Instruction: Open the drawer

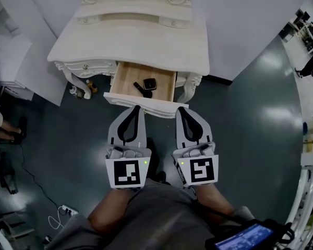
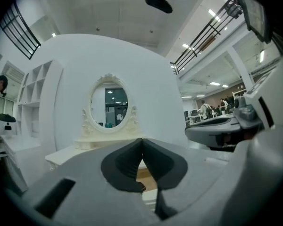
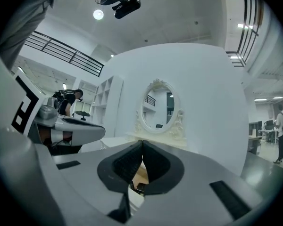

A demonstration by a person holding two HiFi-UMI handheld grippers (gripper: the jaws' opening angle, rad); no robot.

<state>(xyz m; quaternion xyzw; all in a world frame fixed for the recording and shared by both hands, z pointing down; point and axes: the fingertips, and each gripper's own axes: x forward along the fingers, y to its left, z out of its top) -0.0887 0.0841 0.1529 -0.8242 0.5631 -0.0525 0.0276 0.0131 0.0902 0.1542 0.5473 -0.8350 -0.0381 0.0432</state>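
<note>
Grey left tool (image 1: 137, 108): jaws together, empty, at 7 o'clock of the drawer. Wooden drawer (image 1: 126, 77): standing open under the white worktop (image 1: 141, 43), watch (image 1: 147, 85) inside. Right tool (image 1: 180, 109): closed, empty, at 5 o'clock. Risk: either tool nudging the front panel would likely slide it shut.

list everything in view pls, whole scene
table: one, cream, centre
backdrop: one, white, behind table
mirror: one, oval, cream frame, on table
drawer: one, wood inside, white front, pulled open
watch: one, black, in drawer
power strip: one, white, floor at lower left
floor: dark grey
left gripper: one, grey, shut, empty, by drawer front
right gripper: one, grey, shut, empty, beside the left
</note>
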